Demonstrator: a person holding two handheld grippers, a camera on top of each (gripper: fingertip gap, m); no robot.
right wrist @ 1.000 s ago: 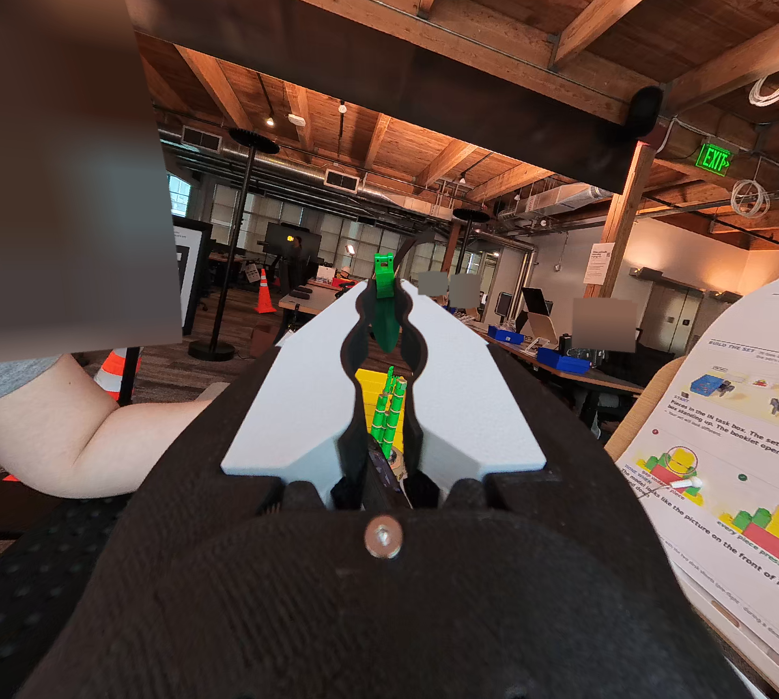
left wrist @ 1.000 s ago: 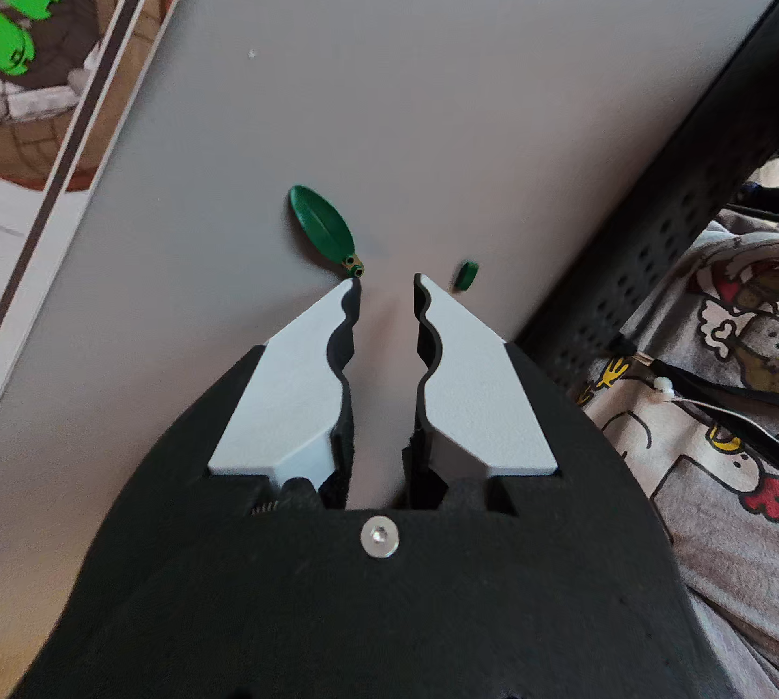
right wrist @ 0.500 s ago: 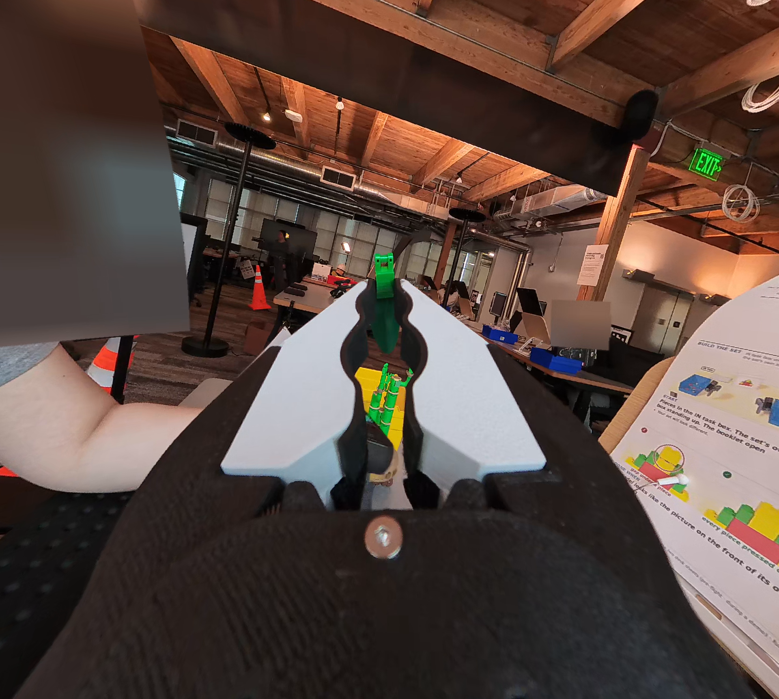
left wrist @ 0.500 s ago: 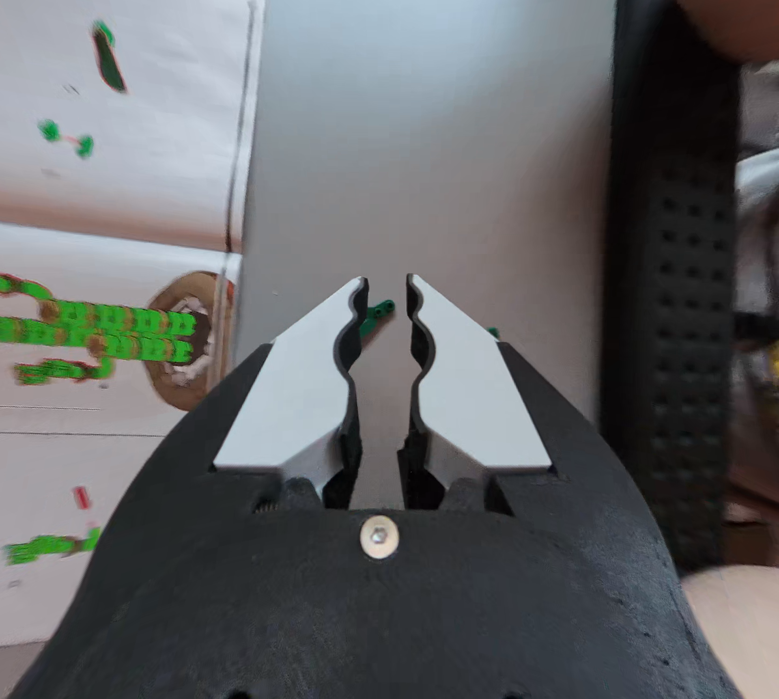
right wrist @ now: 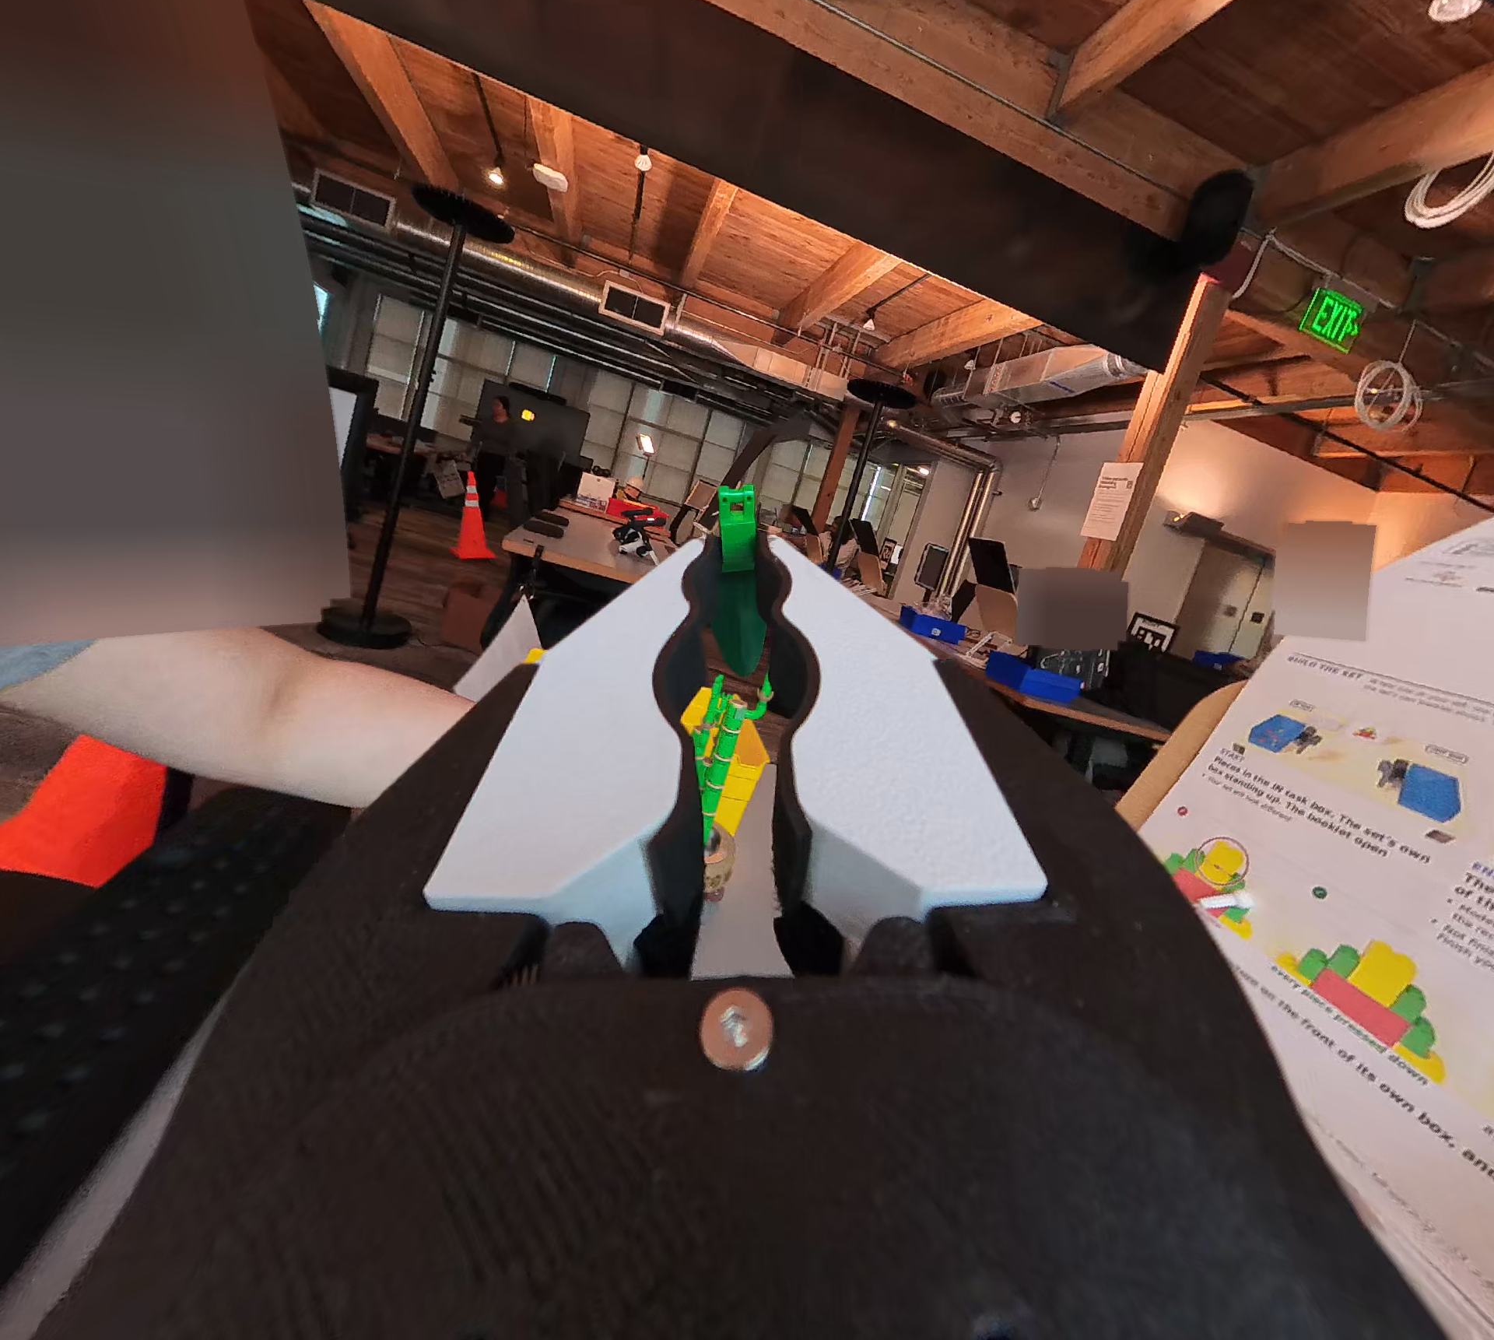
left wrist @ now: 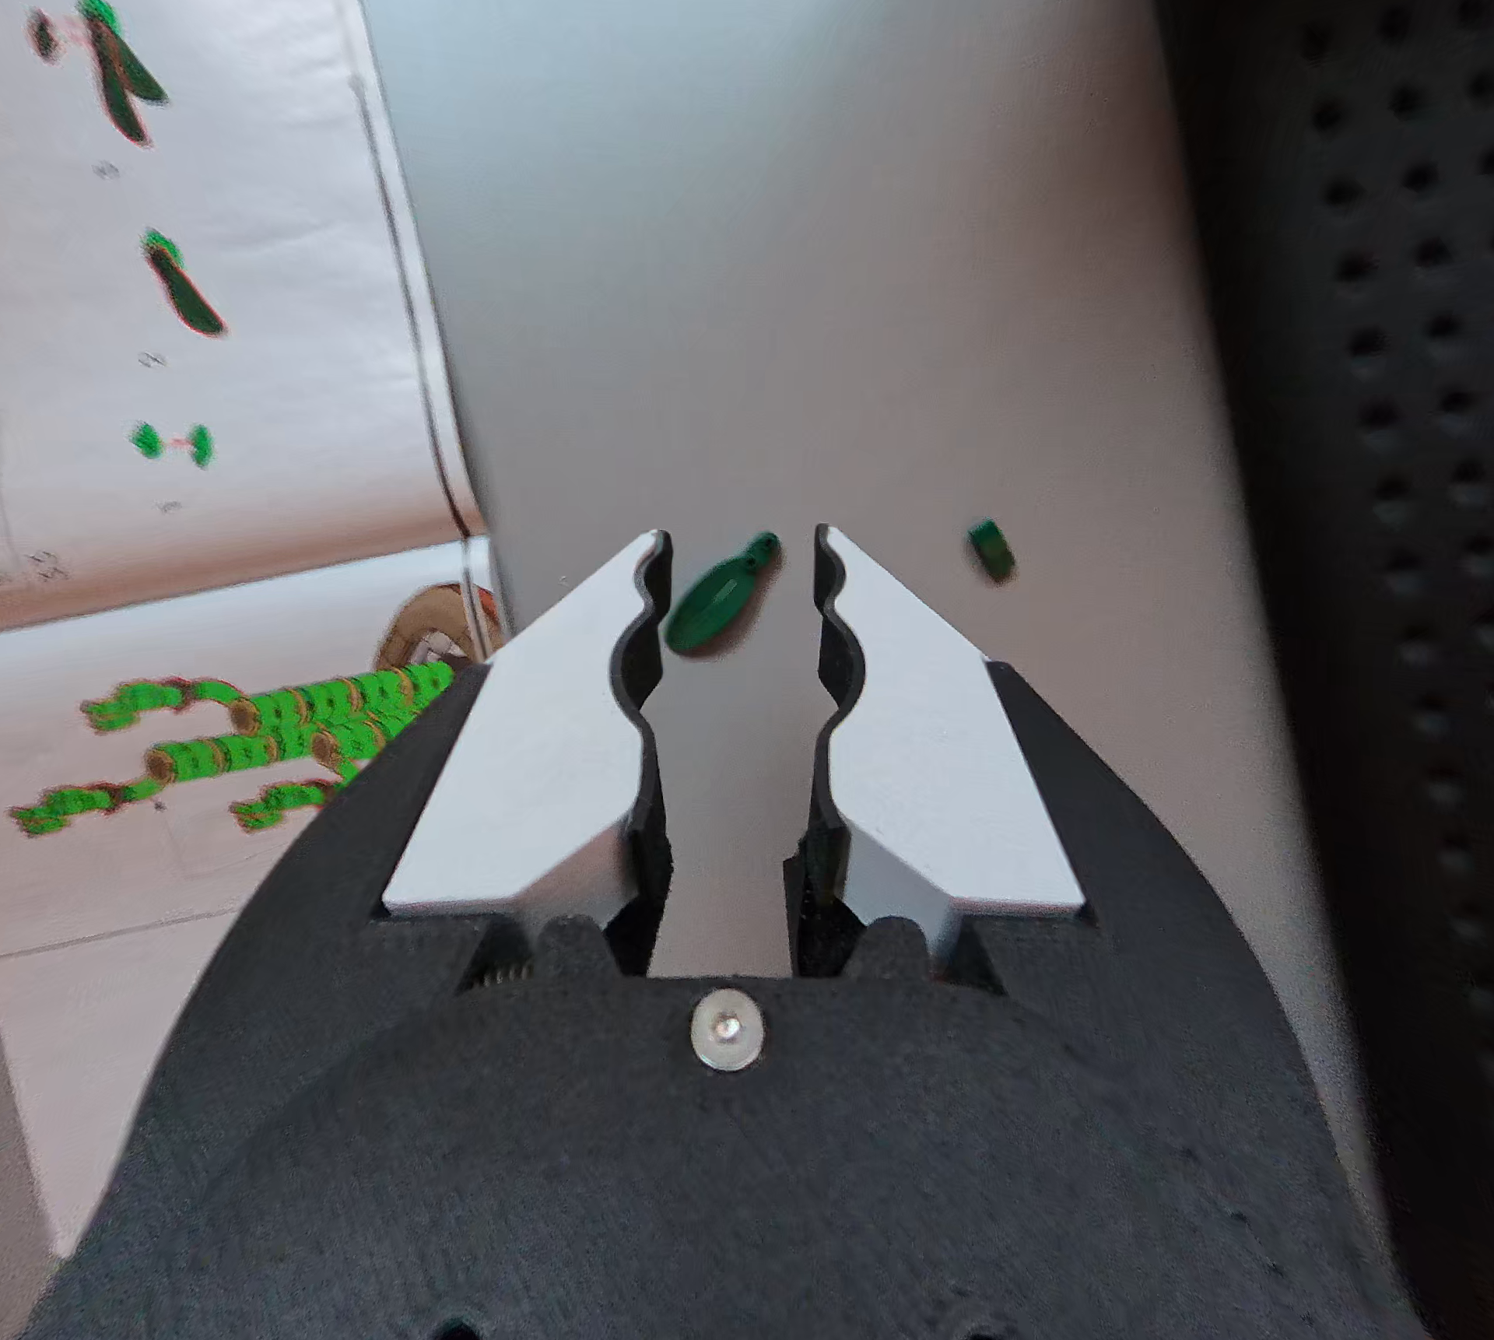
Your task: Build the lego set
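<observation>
In the left wrist view my left gripper [left wrist: 740, 545] is open above the grey table. A dark green leaf piece [left wrist: 715, 606] lies on the table between and just beyond its fingertips. A small dark green piece [left wrist: 991, 550] lies to the right of the right finger. In the right wrist view my right gripper [right wrist: 737, 549] is shut on a green leaf piece with a bright green clip [right wrist: 737, 573], held up in the air. Below, through the jaw gap, a green bamboo-like build [right wrist: 715, 755] stands in front of a yellow box [right wrist: 740, 776].
An open instruction booklet [left wrist: 202, 412] lies left of the left gripper. A black perforated panel [left wrist: 1374, 412] runs along the table's right edge. In the right wrist view a printed instruction sheet [right wrist: 1334, 856] stands at the right and a person's arm [right wrist: 226, 711] reaches in from the left. Tip to tip, the grippers are about 30 cm apart. The black perforated panel [left wrist: 1374, 412] lies some 15 cm from my left tips, 40 cm from my right tips.
My left gripper has swung round over the table and opened wider; the leaf piece now lies between its fingertips. My right gripper still holds its piece and has dipped slightly.
</observation>
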